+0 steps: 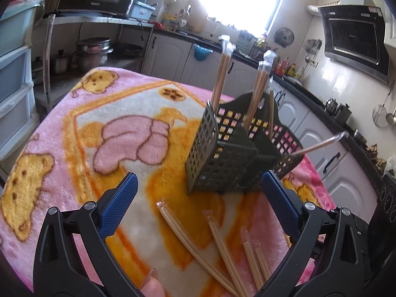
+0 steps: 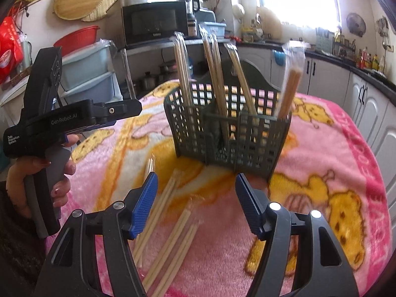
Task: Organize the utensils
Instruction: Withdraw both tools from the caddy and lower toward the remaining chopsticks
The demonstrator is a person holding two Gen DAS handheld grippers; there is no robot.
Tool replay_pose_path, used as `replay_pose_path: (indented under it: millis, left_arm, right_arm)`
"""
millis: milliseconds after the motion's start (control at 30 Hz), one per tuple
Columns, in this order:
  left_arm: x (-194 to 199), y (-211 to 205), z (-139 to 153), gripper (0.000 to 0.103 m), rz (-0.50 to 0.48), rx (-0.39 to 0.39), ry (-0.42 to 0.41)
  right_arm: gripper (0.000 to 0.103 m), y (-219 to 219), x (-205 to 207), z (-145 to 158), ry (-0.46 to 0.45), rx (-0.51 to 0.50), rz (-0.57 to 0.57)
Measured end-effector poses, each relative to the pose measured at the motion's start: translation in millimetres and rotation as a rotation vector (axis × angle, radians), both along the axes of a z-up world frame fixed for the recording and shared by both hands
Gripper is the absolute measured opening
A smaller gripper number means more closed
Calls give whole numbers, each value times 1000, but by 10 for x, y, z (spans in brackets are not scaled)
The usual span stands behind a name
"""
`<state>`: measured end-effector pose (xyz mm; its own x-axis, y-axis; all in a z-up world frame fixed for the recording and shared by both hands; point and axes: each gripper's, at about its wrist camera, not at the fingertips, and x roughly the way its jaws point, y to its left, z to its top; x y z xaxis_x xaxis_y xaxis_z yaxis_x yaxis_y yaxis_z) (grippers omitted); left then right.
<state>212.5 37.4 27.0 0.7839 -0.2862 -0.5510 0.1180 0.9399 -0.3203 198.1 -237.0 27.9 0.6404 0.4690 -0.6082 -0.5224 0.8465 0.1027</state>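
Wrapped chopsticks [image 1: 195,245] on pink blanket [image 1: 61,133], kitchen counter [image 1: 309,99] behind

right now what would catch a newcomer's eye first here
The dark green slotted basket stands mid-table on the pink cartoon blanket, with wrapped chopsticks sticking up out of it. More wrapped chopsticks lie loose on the blanket in front of it, between the open blue fingers of the left gripper.

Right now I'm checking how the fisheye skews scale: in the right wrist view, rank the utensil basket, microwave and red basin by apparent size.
1. Utensil basket, largest by far, but it's nearest the camera.
2. Microwave, clearly smaller here, since it sits far back.
3. Red basin, smallest, partly hidden.
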Motion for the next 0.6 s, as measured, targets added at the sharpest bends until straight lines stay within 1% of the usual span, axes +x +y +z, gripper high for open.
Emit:
replay_pose_path:
  millis: [200,600]
  left_arm:
    - [34,-96,-138,93,-21,23,43]
    - [129,-276,-375,92,-77,61,131]
  right_arm:
    - [62,-22,-15,-148,42,-27,-6]
    - [62,-19,-20,-348,113,-64,-8]
